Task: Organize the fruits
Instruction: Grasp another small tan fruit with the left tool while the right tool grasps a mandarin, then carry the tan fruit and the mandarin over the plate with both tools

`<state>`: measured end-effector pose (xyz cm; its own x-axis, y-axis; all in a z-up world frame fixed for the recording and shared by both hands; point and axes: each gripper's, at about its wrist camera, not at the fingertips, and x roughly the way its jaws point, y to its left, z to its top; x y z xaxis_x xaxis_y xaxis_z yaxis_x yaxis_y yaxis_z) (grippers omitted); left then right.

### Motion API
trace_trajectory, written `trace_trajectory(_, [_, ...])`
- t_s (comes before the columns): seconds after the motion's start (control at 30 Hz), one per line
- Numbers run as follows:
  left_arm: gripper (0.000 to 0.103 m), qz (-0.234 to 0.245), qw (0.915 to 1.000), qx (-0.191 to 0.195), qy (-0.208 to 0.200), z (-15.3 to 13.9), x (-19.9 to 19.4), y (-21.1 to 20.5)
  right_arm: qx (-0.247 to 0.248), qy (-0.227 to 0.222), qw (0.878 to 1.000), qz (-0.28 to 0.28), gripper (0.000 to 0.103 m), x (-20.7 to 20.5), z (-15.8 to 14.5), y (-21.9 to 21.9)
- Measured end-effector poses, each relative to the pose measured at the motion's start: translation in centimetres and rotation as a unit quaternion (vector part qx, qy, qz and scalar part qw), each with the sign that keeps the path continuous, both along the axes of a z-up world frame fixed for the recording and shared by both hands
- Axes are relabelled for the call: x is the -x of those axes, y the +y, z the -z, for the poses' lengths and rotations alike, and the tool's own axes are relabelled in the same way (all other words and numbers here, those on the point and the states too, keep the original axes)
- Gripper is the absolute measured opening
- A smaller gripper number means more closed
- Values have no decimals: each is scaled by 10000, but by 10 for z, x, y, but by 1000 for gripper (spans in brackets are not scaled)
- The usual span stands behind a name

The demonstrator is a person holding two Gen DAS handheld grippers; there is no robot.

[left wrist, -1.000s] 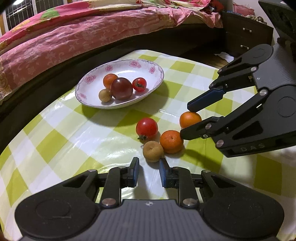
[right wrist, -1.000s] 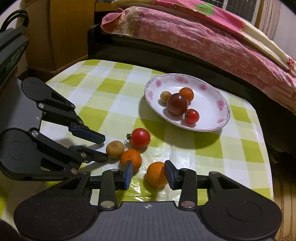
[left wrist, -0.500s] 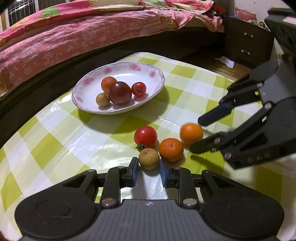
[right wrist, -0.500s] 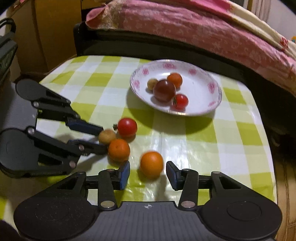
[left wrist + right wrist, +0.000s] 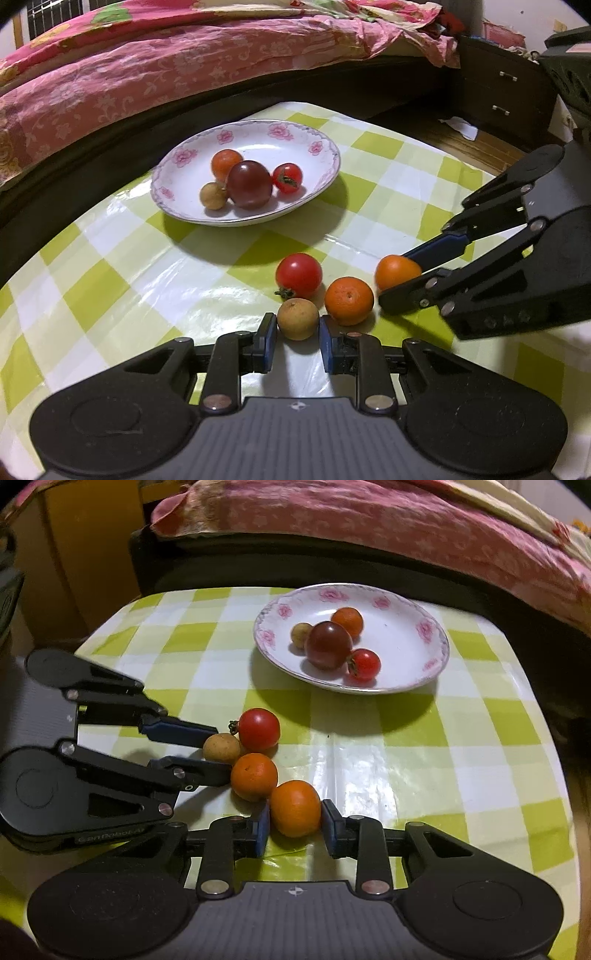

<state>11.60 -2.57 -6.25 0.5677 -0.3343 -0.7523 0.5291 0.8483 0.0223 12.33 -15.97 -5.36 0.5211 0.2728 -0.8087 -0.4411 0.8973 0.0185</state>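
On the green-checked tablecloth lie a red tomato and a tangerine, touching each other. My left gripper is shut on a small tan round fruit that rests on the cloth. To its right, my right gripper is shut on an orange fruit, also on the cloth. Farther back, the flowered white plate holds a dark purple tomato, a small red tomato, an orange fruit and a tan fruit.
A bed with a pink quilt runs close behind the table. A dark drawer cabinet stands at the back right in the left wrist view. The table's edge curves away left and right of the plate.
The right jaws widened around the orange fruit, then closed onto it. The left gripper crept forward until the tan fruit sat between its pads.
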Motion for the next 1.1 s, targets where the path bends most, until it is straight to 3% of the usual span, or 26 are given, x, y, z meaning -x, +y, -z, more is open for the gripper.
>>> trace_trajectory(0.2, [32,-149,9998,87,-41,-9,0,5,-243,147,9993,248,25,-2,-4,-6])
trace_trajectory(0.63, [32,-441,9977,57,-511,-36,-34,-7,-547,-422,9967,420,25,-22,-35,0])
trace_trajectory(1.1, [32,-609,9964,-177,-571,-26,-67,-23,-395,-695,9950,597,25,-61,-32,-7])
